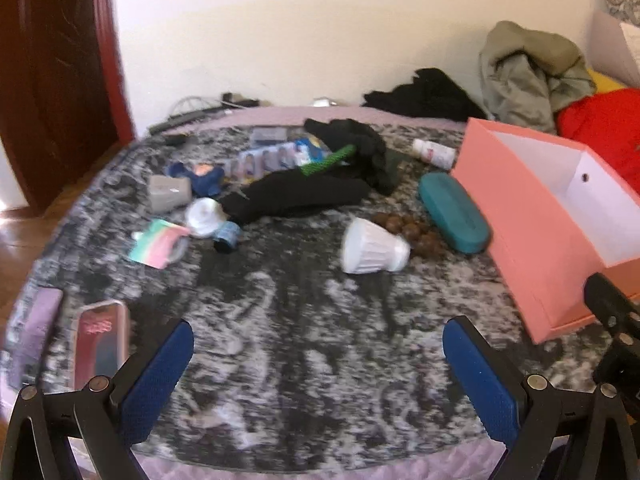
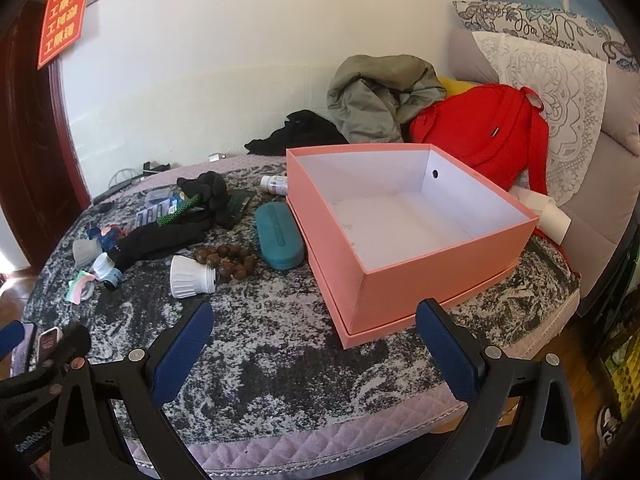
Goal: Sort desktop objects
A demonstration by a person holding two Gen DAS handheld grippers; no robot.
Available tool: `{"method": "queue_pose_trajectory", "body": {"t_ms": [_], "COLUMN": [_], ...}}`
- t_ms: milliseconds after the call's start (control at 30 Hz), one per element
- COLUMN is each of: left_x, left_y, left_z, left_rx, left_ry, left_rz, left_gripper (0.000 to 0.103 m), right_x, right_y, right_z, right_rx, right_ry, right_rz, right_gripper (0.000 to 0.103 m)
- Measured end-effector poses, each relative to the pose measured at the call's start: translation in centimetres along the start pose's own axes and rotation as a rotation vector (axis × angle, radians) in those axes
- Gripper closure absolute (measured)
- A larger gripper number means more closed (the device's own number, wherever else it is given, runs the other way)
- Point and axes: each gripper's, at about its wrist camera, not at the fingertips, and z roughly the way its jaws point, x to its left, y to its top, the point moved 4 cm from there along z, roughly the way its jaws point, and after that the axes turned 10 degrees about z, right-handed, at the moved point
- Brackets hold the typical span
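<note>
Clutter covered the far half of the grey-and-white marbled bed cover (image 2: pixel 280 360): a white ribbed bulb (image 2: pixel 188 278) lay on its side touching a string of brown wooden beads (image 2: pixel 230 260), with a teal glasses case (image 2: pixel 278 236) just beside them and against the open pink box (image 2: pixel 408 224). Behind these sprawled black gloves (image 2: pixel 168 236), a blister pack (image 1: pixel 264 160), a small white bottle (image 1: pixel 434 153), a grey cup (image 1: pixel 170 192) and a pastel packet (image 1: pixel 158 246). A phone in a clear case (image 1: pixel 100 344) lay near the left edge.

Left tongs (image 1: pixel 318 376) hovered above bare cover with their blue pads spread wide, gripping nothing; the bulb lay ahead of them, well apart, and the phone just outside the left pad. Right tongs (image 2: pixel 314 352) were likewise wide open and empty, the box's near corner just ahead between their fingers and the bulb forward to the left.
</note>
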Motion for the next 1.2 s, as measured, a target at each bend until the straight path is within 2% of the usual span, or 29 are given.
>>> {"method": "queue_pose_trajectory", "body": {"t_ms": [67, 133, 233, 367, 433, 500, 567, 600, 667, 767, 833, 900, 1033, 1100, 1167, 1200], "left_x": [-0.1, 0.2, 0.8, 3.3, 5.6, 8.0, 10.5, 11.8, 14.2, 15.1, 14.2, 12.7, 10.0, 8.9, 7.9, 7.5], "left_y": [0.1, 0.0, 0.2, 0.2, 0.3, 0.6, 0.9, 1.1, 1.4, 1.7, 2.0, 2.8, 5.2, 6.4, 7.3, 7.6], "left_z": [0.2, 0.0, -0.3, 0.3, 0.7, 1.5, 2.6, 3.4, 5.9, 9.5, 12.1, 14.3, 18.3, 20.2, 22.3, 23.4], "left_rx": [-0.013, -0.022, -0.029, -0.001, 0.004, 0.015, 0.032, 0.046, 0.089, 0.159, 0.207, 0.238, 0.251, 0.248, 0.253, 0.263], "left_ry": [-0.093, -0.122, -0.098, -0.085, -0.056, -0.019, 0.010, 0.015, 0.012, -0.045, -0.081, -0.081, -0.088, -0.083, -0.067, -0.054], "left_rz": [-0.042, -0.068, -0.072, -0.113, -0.131, -0.130, -0.131, -0.135, -0.150, -0.150, -0.118, -0.059, 0.059, 0.121, 0.194, 0.225], "left_gripper": [0.000, 0.000, 0.000, 0.000, 0.000, 0.000, 0.000, 0.000, 0.000, 0.000, 0.000, 0.000, 0.000, 0.000, 0.000, 0.000], "right_x": [0.0, 0.0, 0.9, 2.1, 2.9, 3.9, 4.6, 4.9, 5.8, 6.7, 7.5, 7.8, 7.9, 7.8, 7.5, 7.3], "right_y": [0.0, 0.0, -0.2, -0.6, -0.9, -1.2, -1.5, -1.7, -2.2, -2.8, -2.9, -2.7, -1.7, -1.4, -1.5, -1.6], "right_z": [0.0, -0.1, 0.3, 0.9, 1.7, 3.1, 4.5, 5.7, 8.6, 12.4, 14.6, 16.0, 17.7, 18.1, 18.6, 19.0], "right_rx": [-0.012, -0.058, -0.093, -0.066, -0.069, -0.027, -0.044, -0.023, 0.085, 0.202, 0.266, 0.302, 0.293, 0.289, 0.297, 0.307], "right_ry": [0.011, 0.035, 0.058, 0.157, 0.185, 0.216, 0.235, 0.221, 0.228, 0.246, 0.254, 0.260, 0.231, 0.220, 0.208, 0.197], "right_rz": [0.000, -0.009, -0.078, -0.081, -0.089, -0.106, -0.109, -0.118, -0.115, -0.071, -0.071, -0.058, -0.075, -0.105, -0.142, -0.157], "right_gripper": [0.000, 0.000, 0.000, 0.000, 0.000, 0.000, 0.000, 0.000, 0.000, 0.000, 0.000, 0.000, 0.001, 0.005, 0.016, 0.017]}}
